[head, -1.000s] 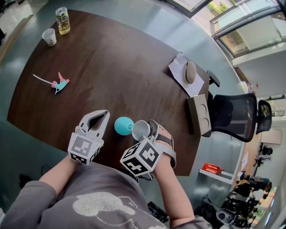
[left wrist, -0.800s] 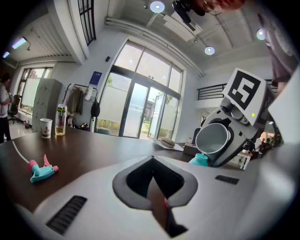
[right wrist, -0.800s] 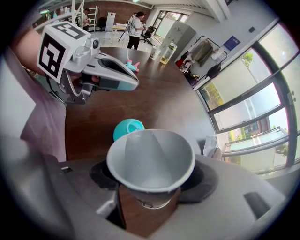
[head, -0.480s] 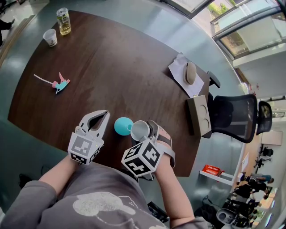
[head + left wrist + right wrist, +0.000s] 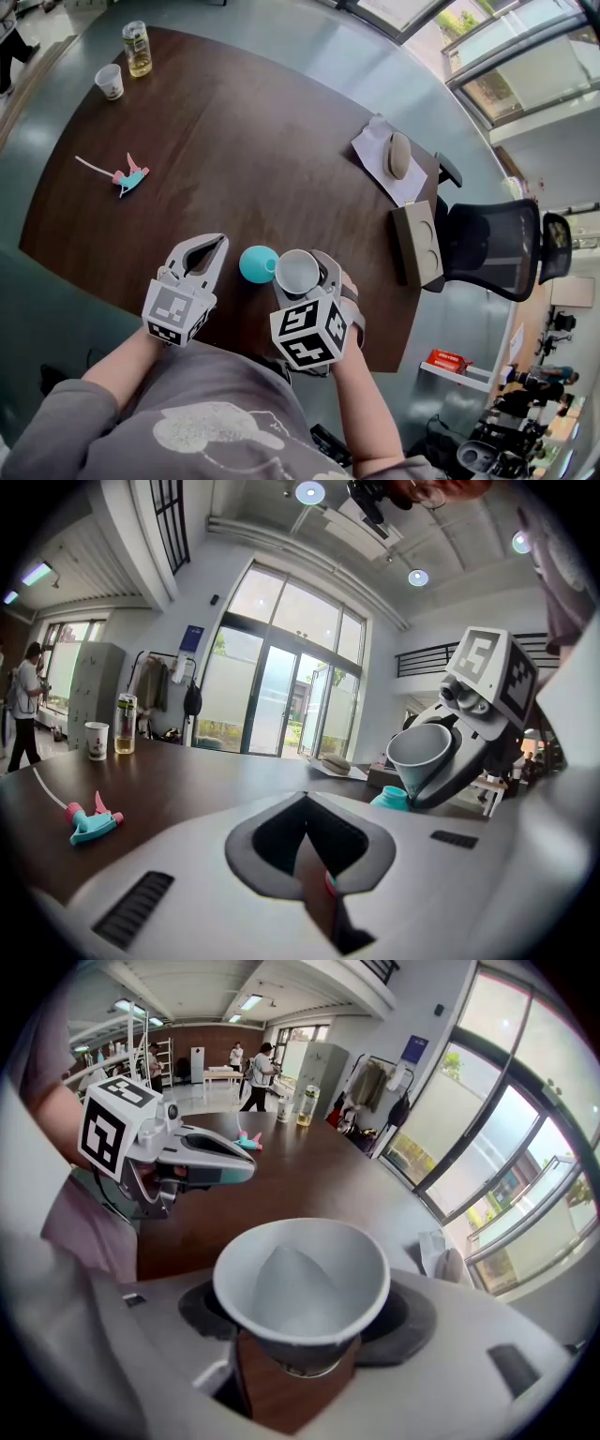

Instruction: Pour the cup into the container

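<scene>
Your right gripper (image 5: 317, 278) has rolled back: the cup (image 5: 297, 272) pinched in its fingers now faces mouth-up, just beside the teal container (image 5: 255, 264) on the worktop (image 5: 234, 141). Your left gripper (image 5: 214, 246) rests alongside, fingers pressed together on nothing.

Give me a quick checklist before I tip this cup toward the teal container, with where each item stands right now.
1. Grip: the right tongs clamp the pale cup near its base: ok.
2. Something left to pour: the cup's inside looks bare: cannot tell.
3. Teal container standing upright on the table: ok.
4. Container mouth uncovered: cannot tell.
5. Cup rim above the container: not ok, the cup is beside it, mouth up.
6. Left tongs empty and apart from the container: ok.
</scene>
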{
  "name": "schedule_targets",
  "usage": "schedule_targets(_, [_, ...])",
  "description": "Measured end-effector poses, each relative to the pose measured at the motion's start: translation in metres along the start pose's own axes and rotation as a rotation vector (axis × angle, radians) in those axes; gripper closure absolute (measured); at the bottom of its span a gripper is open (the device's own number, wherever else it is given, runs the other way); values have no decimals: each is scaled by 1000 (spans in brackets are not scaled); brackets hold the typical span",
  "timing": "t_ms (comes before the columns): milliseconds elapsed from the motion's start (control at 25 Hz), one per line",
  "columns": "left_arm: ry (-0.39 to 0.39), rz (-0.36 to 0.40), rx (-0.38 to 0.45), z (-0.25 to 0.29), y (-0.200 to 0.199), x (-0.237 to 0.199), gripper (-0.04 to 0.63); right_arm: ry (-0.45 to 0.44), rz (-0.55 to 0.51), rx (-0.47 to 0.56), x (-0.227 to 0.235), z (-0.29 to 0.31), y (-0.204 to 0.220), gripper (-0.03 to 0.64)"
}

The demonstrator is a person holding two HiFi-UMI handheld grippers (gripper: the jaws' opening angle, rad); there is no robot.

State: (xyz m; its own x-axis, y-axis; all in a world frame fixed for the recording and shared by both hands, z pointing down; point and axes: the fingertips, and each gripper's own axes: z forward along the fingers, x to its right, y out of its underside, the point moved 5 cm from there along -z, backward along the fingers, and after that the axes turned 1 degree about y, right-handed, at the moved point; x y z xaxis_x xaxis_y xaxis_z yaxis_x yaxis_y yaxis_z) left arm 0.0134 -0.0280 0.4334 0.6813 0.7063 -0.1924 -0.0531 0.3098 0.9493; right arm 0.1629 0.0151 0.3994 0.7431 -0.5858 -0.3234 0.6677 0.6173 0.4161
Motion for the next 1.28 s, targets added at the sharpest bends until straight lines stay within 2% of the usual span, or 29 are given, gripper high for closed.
schedule_targets(80, [-2,4,1,-2,0,3,589,4,36,68,2,-4,2,316])
schedule_targets(280, [-7,17,1,-5,-1,13,589,-45,227,246,7,-14,5,316])
schedule_targets(480, [-19,31,6,-9,-4,21,589,-24,307,341,14,-19,13,316])
schedule_targets(720, [-49,57,16,-17,-12,27,589,3,448,521,26,-40,25,316])
schedule_targets(1040, [-101,82,29,-31,-18,39,589,17,519,572,30,-60,60,316])
schedule_targets(1280, [-164,94,45,-38,-18,52,589,-16,489,600,20,-67,82,316])
